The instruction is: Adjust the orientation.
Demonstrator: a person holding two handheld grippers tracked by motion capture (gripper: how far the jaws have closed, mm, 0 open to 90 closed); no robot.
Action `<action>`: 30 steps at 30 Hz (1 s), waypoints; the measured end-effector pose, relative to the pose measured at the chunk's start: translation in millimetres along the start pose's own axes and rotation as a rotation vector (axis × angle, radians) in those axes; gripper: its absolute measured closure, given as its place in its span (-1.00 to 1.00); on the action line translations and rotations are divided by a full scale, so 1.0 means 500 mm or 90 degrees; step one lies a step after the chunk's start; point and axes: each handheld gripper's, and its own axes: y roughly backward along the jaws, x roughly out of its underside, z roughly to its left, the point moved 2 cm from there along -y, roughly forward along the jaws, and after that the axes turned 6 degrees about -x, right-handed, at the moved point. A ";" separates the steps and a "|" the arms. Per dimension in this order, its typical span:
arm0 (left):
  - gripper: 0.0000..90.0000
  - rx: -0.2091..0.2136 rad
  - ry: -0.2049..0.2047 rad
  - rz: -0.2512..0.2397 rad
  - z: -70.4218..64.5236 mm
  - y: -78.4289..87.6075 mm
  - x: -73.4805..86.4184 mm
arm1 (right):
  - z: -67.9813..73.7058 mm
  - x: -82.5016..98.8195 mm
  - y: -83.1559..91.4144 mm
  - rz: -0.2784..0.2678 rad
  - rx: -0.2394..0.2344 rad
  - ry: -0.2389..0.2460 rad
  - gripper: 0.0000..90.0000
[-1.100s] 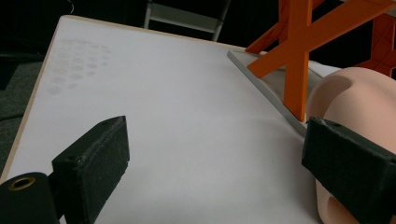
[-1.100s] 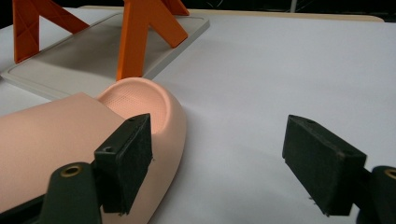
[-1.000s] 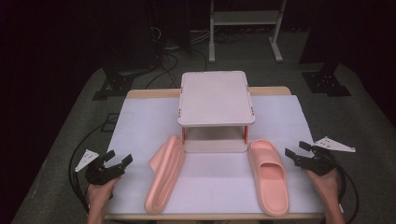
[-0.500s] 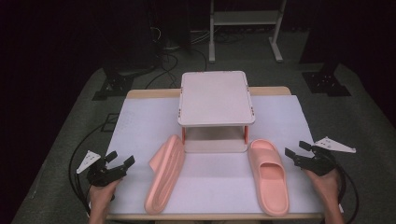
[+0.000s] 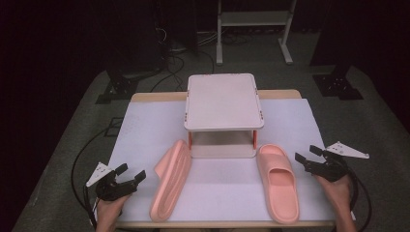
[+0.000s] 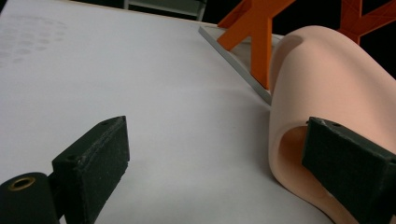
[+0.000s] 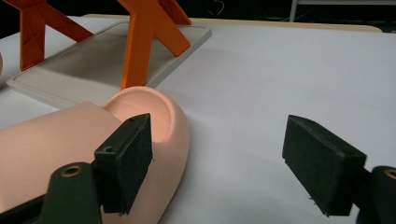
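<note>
High view first: two pink slippers lie on the white table [image 5: 145,125], one to each side of the small two-level rack [image 5: 223,104] that stands at the middle. The left slipper [image 5: 169,181] rests tipped on its edge, its long axis running from the near edge toward the rack and leaning slightly right at the far end. The right slipper [image 5: 278,181] sits flat, sole down; its long axis runs near to far, with the far end tilted a little left toward the rack. Its strap covers the near half, so I judge the toe points at the person and the open heel cup at the rack.

The left gripper [image 5: 129,175] hovers off the near-left corner, jaws released and empty, with the left slipper just to its right. In the left gripper view the slipper [image 6: 327,116] already overlaps one jaw, though I cannot tell whether they touch. The right gripper [image 5: 308,155] hangs at the right edge, jaws also spread and holding nothing, with the right slipper just to its left. The right gripper view shows that slipper's heel end [image 7: 144,116] beside its left jaw and the rack's orange legs [image 7: 149,32] beyond.

Each slipper lies inward of its own gripper, so each hand is the nearer one for its side. A sideways move inward across the narrow width looks like the natural approach.
</note>
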 end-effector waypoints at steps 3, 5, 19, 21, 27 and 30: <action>-0.83 0.006 -0.005 0.010 -0.008 -0.006 0.002 | 0.001 0.000 -0.001 0.001 -0.001 0.000 -0.47; -0.83 0.009 -0.017 0.024 -0.013 -0.011 0.004 | 0.002 0.000 -0.001 0.001 -0.002 0.002 -0.47; -0.74 0.040 -0.054 0.077 -0.045 -0.039 0.011 | 0.002 -0.001 0.000 -0.004 -0.002 0.002 -0.47; -0.69 0.049 -0.058 0.084 -0.049 -0.045 0.011 | 0.002 -0.001 -0.001 -0.004 -0.002 0.004 -0.47; -0.61 0.065 -0.062 0.115 -0.062 -0.073 0.011 | 0.003 -0.001 -0.002 -0.004 -0.005 0.006 -0.47; -0.52 0.076 -0.065 0.122 -0.067 -0.082 0.009 | 0.002 -0.001 -0.001 -0.005 -0.005 0.005 -0.47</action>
